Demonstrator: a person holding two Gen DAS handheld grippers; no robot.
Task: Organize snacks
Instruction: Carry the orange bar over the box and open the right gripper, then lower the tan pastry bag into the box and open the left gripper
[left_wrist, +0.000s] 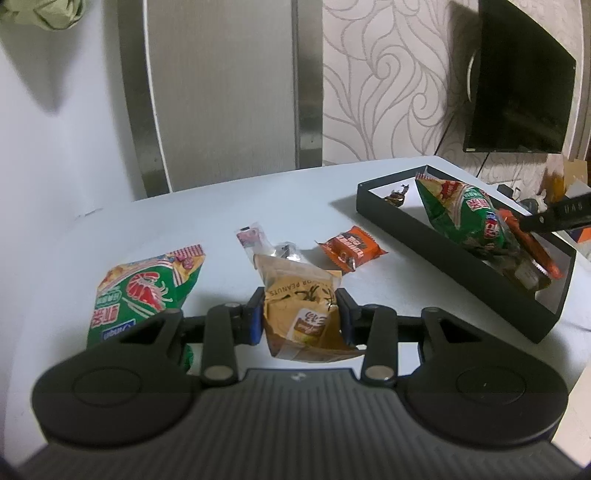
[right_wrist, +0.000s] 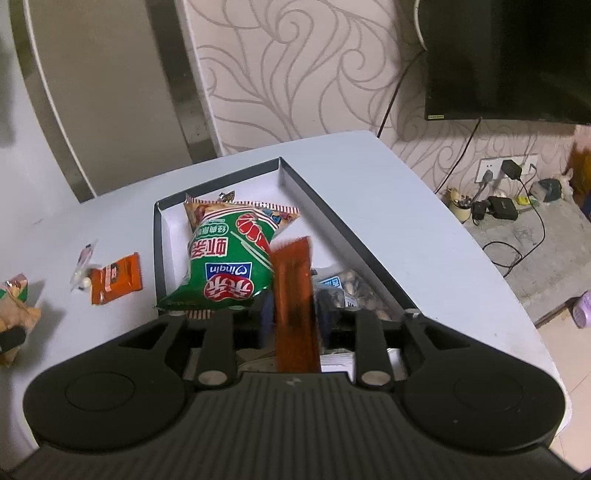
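Note:
My left gripper (left_wrist: 299, 314) is shut on a brown peanut packet (left_wrist: 295, 291), holding it just above the pale table (left_wrist: 184, 221). A green shrimp-chip bag (left_wrist: 140, 291) lies to its left. Beyond it lie a small orange packet (left_wrist: 351, 247) and wrapped candies (left_wrist: 253, 236). My right gripper (right_wrist: 295, 317) hangs over the near end of the black box (right_wrist: 332, 218). Its jaws stand apart around a long orange packet (right_wrist: 295, 288), which is blurred and upright between them. Inside the box lie another green bag (right_wrist: 229, 266) and a nut pack (right_wrist: 354, 288).
The table's right edge (right_wrist: 498, 266) drops to a floor with cables and a power strip (right_wrist: 495, 206). A dark screen (right_wrist: 509, 55) hangs on the patterned wall. The small orange packet (right_wrist: 116, 277) lies on the table left of the box.

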